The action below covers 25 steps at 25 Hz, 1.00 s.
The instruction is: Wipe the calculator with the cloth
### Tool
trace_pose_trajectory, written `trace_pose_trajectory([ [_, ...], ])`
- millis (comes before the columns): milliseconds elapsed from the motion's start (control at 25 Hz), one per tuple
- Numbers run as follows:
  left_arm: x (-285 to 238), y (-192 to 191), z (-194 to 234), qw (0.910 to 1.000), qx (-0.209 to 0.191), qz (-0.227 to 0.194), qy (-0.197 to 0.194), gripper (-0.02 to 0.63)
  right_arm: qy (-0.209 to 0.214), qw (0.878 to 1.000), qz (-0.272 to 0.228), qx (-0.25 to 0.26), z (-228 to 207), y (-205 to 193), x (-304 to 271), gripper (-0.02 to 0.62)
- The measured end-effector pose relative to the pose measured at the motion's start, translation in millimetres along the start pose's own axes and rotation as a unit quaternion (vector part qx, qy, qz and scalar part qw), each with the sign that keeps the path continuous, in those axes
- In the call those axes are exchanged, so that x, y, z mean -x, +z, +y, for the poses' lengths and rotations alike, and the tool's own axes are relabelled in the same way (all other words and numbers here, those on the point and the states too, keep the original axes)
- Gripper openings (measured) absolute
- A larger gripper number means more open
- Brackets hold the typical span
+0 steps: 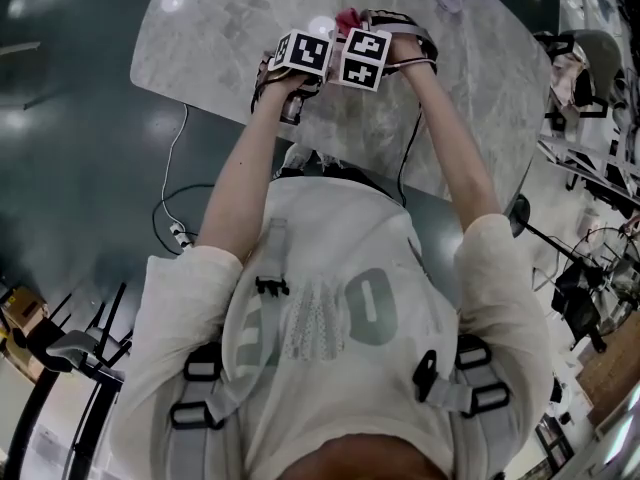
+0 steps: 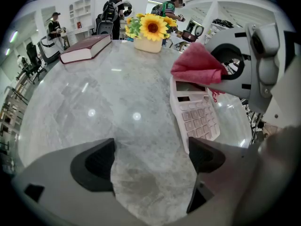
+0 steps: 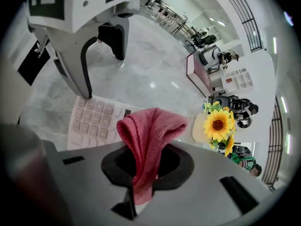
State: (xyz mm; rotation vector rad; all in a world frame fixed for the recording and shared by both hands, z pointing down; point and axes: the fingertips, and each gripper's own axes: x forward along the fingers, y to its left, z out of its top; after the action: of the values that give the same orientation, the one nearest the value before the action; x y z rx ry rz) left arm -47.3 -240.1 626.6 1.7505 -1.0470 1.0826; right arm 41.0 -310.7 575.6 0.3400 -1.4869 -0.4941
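At the marble table (image 1: 200,38), the head view shows the red cloth (image 1: 347,20) above the marker cubes. In the left gripper view, the left gripper (image 2: 148,164) gapes wide and empty beside the white calculator (image 2: 197,114). In the right gripper view, the right gripper (image 3: 143,166) pinches the cloth over the keys. I'd press lightly and steady the case, since the glossy top looks slippery. Sunflowers (image 3: 218,124) stand beyond in an open office.
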Motion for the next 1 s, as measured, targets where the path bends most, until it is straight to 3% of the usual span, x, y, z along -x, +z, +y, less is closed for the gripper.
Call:
trace_pose_trajectory([
  [520,3.1,0.3,0.4,0.9999,-0.004,-0.016,-0.002,0.485,-0.009,1.0,0.006,-0.004,3.0,2.2,-1.3,0.055],
  [640,9.4,1.2,4.3,0.9986,0.014,-0.05,-0.006,0.482,-0.003,1.0,0.003,-0.002,8.9,5.0,-1.8,0.055],
  [800,27.2,0.7,15.2,0.9902,0.083,-0.112,-0.008,0.471,0.009,1.0,0.002,0.005,23.1,7.9,-4.0,0.055],
  [1000,53.3,-7.6,32.0,0.9821,0.092,-0.165,0.01,0.469,0.01,1.0,0.003,0.01,37.9,10.5,0.3,0.055],
])
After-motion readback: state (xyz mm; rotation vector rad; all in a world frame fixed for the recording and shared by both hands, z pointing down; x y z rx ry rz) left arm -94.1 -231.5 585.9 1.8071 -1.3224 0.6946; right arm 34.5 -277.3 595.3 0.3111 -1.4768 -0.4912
